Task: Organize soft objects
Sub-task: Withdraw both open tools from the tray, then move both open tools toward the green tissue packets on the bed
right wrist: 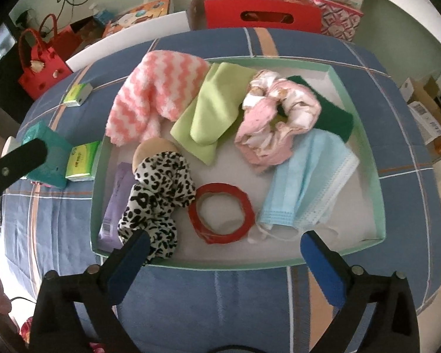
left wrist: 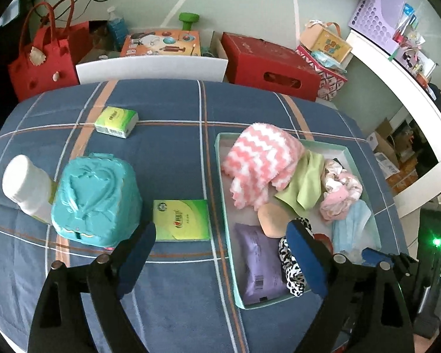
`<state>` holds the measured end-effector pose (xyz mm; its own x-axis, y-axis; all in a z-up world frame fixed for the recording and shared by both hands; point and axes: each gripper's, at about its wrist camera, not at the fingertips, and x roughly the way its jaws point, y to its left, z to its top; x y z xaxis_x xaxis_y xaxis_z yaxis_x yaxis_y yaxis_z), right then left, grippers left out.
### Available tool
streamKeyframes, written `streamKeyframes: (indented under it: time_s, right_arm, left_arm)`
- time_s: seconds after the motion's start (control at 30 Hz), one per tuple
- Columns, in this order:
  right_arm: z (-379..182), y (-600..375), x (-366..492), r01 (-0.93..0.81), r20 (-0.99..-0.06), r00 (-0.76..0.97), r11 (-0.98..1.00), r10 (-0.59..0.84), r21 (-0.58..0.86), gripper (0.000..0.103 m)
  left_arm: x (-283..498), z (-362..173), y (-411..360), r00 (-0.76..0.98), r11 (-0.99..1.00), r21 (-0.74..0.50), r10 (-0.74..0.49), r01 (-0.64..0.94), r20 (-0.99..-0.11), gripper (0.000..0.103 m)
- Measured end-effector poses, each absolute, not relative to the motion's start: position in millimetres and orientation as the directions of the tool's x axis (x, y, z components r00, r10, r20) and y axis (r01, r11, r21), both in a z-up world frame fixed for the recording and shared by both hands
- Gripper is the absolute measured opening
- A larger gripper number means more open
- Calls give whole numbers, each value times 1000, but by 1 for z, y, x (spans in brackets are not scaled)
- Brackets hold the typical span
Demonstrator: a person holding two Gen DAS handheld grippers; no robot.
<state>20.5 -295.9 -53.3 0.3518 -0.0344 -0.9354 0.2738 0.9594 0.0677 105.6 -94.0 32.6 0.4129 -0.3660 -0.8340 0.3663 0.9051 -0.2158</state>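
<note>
Soft objects lie gathered in the shallow mint-green cardboard tray (right wrist: 379, 194) on the blue plaid bedspread (right wrist: 208, 300), right under your right gripper (right wrist: 223, 250), whose blue-padded jaws stand spread wide with nothing between them. Nearest its left finger is the black-and-white leopard-print scrunchie (right wrist: 158, 188), touching the red roll of tape (right wrist: 222, 213) just beside it. Left of the scrunchie, along the tray wall, lies the lilac packet of wipes (right wrist: 114, 203); the round beige sponge puff (right wrist: 153, 150) peeks out behind the scrunchie. To the right of the tape rests the pale blue pleated face mask (right wrist: 305, 182). Farther back you have the pink-and-cream fabric scrunchie (right wrist: 276, 117) lying partly on a dark green cloth (right wrist: 335, 114), then the lime-green folded cloth (right wrist: 211, 111), and the pink-and-white zigzag fluffy towel (right wrist: 158, 94) draped over the tray's far left edge.

Your left gripper (left wrist: 220, 238) also hangs released and empty, above the bedspread at the tray's left edge. Just past its left finger sits the flat green tissue packet (left wrist: 180, 220), with the turquoise plastic box embossed with a heart (left wrist: 95, 197) beside it and a white cylindrical roll (left wrist: 26, 181) touching that box's far side. Well beyond them a second small green tissue pack (left wrist: 116, 121) lies alone. Past the bed stand a red felt handbag (left wrist: 42, 61) and a red cardboard box (left wrist: 269, 64).
</note>
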Motion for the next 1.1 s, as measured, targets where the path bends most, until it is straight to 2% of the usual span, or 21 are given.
streamKeyframes:
  time_s: [0.23,0.4,0.73,0.93,1.1]
  right_arm:
    - [-36,-296,21,298,-921,382,953,-72,49,103]
    - [-20,-279,30,278,-907,414,959,-69,54,103]
    - [4,-226,67,202,-871,490,975,-20,91,103]
    - [4,-193,91,143,-859,510,983,29,118,103]
    - [7,-170,109,125,-846,532,986,25,107,103]
  left_arm:
    - [106,55,-69,465,903,-229,-389,364,-795,91]
    - [111,63,-42,514,926,-218,-355,308,-781,91]
    - [127,64,48,604,970,-237,-219,51,-767,91]
    - [134,50,105,602,959,-256,-132,-125,-788,91]
    - [135,38,130,582,944,-260,-97,-203,-807,91]
